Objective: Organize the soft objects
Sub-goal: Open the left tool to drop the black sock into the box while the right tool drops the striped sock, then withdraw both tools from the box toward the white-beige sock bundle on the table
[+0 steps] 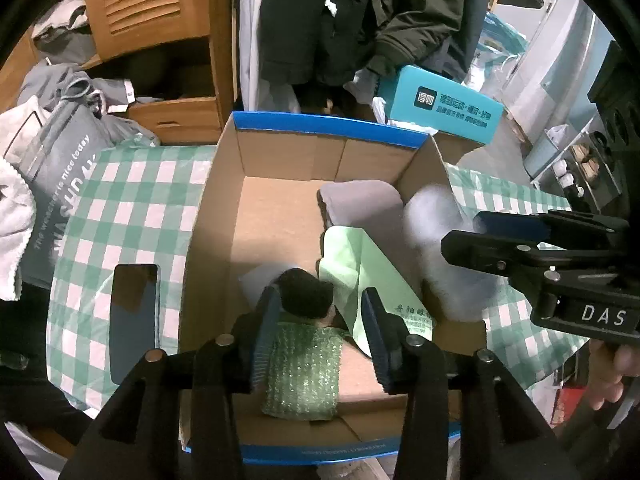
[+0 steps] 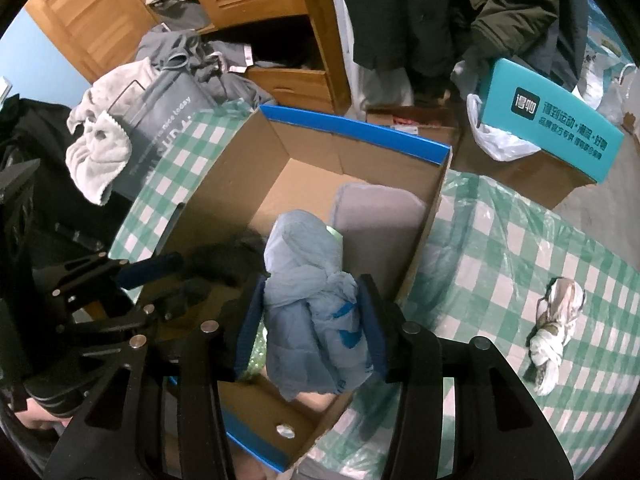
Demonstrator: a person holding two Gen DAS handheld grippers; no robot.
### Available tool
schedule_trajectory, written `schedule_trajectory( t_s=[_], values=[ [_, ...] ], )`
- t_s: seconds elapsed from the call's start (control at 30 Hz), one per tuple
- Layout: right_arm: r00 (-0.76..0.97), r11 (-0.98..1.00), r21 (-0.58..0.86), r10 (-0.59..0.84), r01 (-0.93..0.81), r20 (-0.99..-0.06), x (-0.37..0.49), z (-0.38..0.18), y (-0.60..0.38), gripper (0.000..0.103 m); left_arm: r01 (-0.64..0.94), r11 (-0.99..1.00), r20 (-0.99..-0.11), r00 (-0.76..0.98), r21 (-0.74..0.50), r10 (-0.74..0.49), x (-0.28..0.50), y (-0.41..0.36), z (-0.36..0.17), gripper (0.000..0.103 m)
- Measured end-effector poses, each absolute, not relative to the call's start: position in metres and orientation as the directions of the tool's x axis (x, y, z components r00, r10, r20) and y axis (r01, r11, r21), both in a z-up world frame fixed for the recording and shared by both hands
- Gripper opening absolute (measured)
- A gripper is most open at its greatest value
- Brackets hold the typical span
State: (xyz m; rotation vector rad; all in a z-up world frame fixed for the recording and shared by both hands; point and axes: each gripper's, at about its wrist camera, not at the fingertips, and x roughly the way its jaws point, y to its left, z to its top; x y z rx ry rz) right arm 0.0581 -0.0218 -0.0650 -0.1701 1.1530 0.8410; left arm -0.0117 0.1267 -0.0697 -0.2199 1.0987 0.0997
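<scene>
An open cardboard box with a blue rim (image 1: pixel 224 184) (image 2: pixel 434 200) stands on a green checked cloth. Inside lie a grey cushion (image 1: pixel 360 200) (image 2: pixel 380 208), a light green cloth (image 1: pixel 348 264), green bubble wrap (image 1: pixel 304 368) and a black fuzzy object (image 1: pixel 306 294). My left gripper (image 1: pixel 320 312) is over the box, its jaws apart, with the black object between the fingertips. My right gripper (image 2: pixel 312 320) is shut on a light blue plastic bag bundle (image 2: pixel 312 312), held above the box's right side; it shows blurred in the left wrist view (image 1: pixel 436 240).
A dark phone (image 1: pixel 134 320) lies on the cloth left of the box. A knotted white-brown bundle (image 2: pixel 556 328) lies on the cloth to the right. A grey laundry bag (image 1: pixel 60 168), a teal box (image 2: pixel 552 120), wooden drawers (image 2: pixel 296 84) and hanging coats stand behind.
</scene>
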Motion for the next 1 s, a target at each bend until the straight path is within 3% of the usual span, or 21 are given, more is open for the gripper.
schedule_trajectory(
  t_s=[0.17, 1.0],
  values=[
    [0.161, 0.701, 0.287, 0.498, -0.653, -0.852, 0.06, -0.063, -0.026, 0.061, -0.19, 0.974, -0.889, 0.458, -0.125, -0.024, -0.012, 0.125, -0.068, 0.054],
    [0.23, 0.792, 0.306, 0.48, -0.528, -0.846, 0.083, -0.06, -0.11, 0.063, -0.125, 0.982, -0.882, 0.466, -0.145, -0.071, 0.011, 0.069, -0.056, 0.068]
  ],
)
